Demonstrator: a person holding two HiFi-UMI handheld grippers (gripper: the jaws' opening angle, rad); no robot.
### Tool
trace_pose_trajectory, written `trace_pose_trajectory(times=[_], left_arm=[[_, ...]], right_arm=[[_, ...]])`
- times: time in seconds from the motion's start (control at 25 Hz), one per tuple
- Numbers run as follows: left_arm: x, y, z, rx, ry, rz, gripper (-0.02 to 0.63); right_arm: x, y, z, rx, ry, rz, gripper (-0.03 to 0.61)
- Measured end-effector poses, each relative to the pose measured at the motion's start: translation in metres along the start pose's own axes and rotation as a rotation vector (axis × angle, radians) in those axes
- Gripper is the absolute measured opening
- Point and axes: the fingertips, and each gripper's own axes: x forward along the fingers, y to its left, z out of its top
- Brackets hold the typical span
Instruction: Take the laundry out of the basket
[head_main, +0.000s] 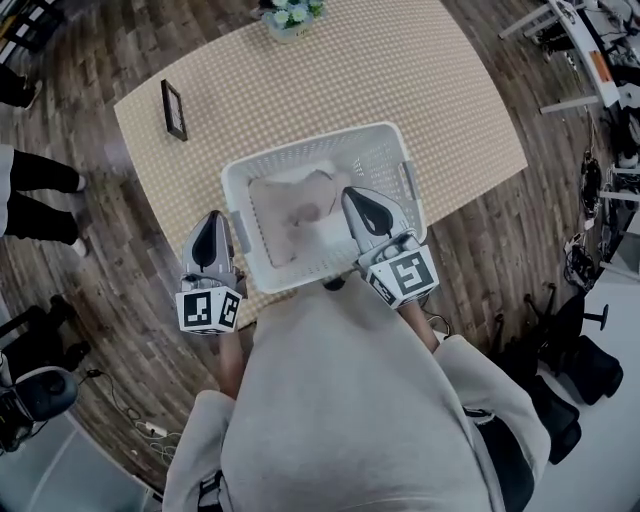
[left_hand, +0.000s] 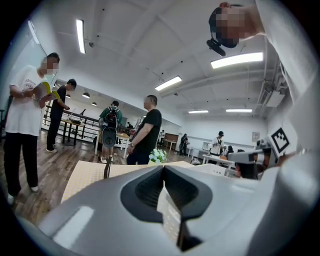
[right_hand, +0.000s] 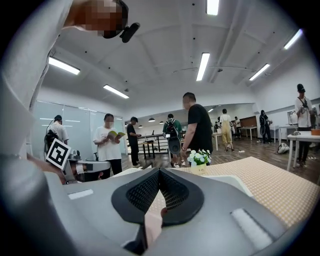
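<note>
Premises: an open hall with a wood floor (head_main: 80, 150) and bystanders in the background. A worktop (head_main: 400, 80) under a beige checked cover carries the items.

Claws: the right claw (head_main: 353, 195) is held over the right part of the basket (head_main: 300, 148), jaws pressed together on nothing; pale cloth is seen only beyond them. The left claw (head_main: 213, 220) is outside the basket, just beside its left wall, tips likewise judged closed and empty.

Risks noted:
- Both claws are closed. If they are lowered as they stand, the cloth would be pushed down, not taken; the jaws must be spread first.
- The basket is light-looking, has perforated walls and stands near the worktop's near edge. If a garment snags in the holes, the basket may be dragged or lifted with it and tipped over that edge.
- The left wall may be knocked by the left claw if it is swung inward without being raised.

Containers:
- Basket: white, upright, holding crumpled pale laundry (head_main: 290, 215) that covers its bottom. No piece has been removed; the number of pieces cannot be told.
- Flower pot (head_main: 290, 15): at the far edge, holding white blooms, well apart.
- A small picture frame (head_main: 174, 110) lies to the left, also well apart.
</note>
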Motion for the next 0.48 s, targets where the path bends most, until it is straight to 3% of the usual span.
trace_pose_trajectory(times=[0.08,0.16,0.36,0.4,0.48], left_arm=[[0.002,0.001,0.001,-0.004,-0.005,0.0,0.011],[0.003,0.003,0.002,-0.009,-0.009,0.003,0.011],[0.001,0.005,0.002,-0.014,-0.011,0.008,0.011],[0.0,0.006,0.002,-0.017,-0.012,0.011,0.011],[-0.002,0.006,0.003,-0.026,-0.017,0.017,0.011]], right_arm=[[0.005,0.007,0.0,-0.111,0.032,0.037,-0.002],[0.01,0.019,-0.005,-0.335,0.091,0.087,-0.002],[0.026,0.05,-0.041,-1.125,0.244,0.194,-0.002],[0.028,0.055,-0.049,-1.234,0.265,0.222,-0.002],[0.03,0.064,-0.06,-1.292,0.281,0.29,-0.002]])
